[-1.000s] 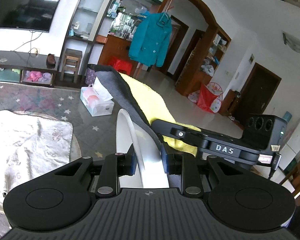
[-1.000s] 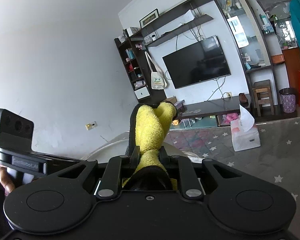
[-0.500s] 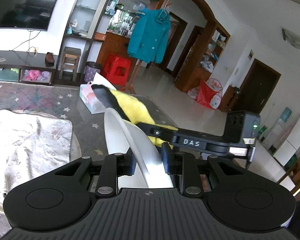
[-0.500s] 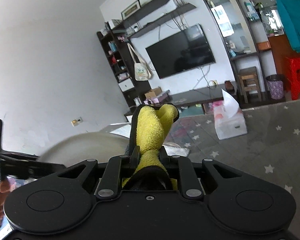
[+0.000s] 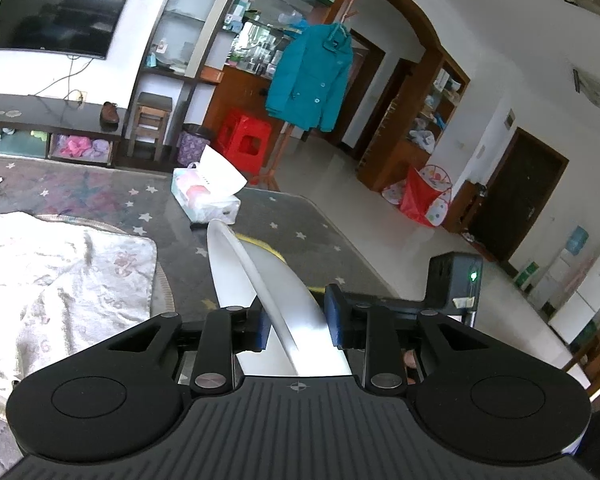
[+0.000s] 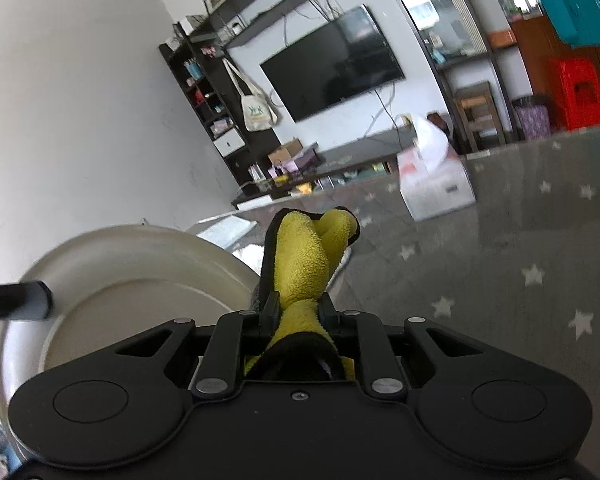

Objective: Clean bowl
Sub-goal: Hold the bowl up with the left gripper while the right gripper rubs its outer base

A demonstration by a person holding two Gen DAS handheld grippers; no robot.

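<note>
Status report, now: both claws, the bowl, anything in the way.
Left claw shut on white bowl rim, bowl held on edge. Right claw shut on yellow cloth, beside the bowl. Tissue box on the table beyond, apart.

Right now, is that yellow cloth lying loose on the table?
No, the yellow cloth is pinched between the fingers of the right gripper, standing up above the starred table.

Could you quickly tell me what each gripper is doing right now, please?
Left gripper: jaws shut on the rim of the white bowl.
Right gripper: jaws shut on the yellow cloth.
</note>
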